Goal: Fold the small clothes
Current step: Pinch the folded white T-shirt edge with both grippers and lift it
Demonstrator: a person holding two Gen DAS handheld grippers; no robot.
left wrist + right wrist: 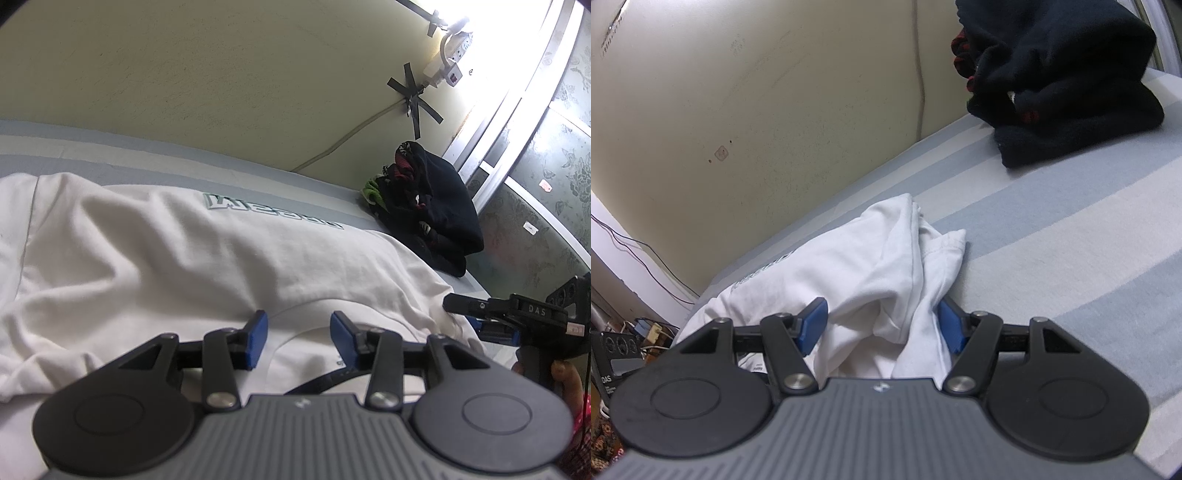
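Note:
A white T-shirt [155, 258] with green lettering lies crumpled on the striped bed; it also shows in the right wrist view [864, 266]. My left gripper [299, 334] is open just above the shirt's neckline, blue pads apart, holding nothing. My right gripper [882, 325] is open with a bunched fold of the shirt's right edge lying between its blue pads. The right gripper also shows in the left wrist view [480, 314] at the shirt's right edge.
A pile of dark clothes [428, 210] sits at the bed's far right corner, also in the right wrist view [1060, 74]. The grey-and-white striped sheet [1071, 240] spreads to the right. A yellowish wall [221, 92] with a taped cable runs behind the bed.

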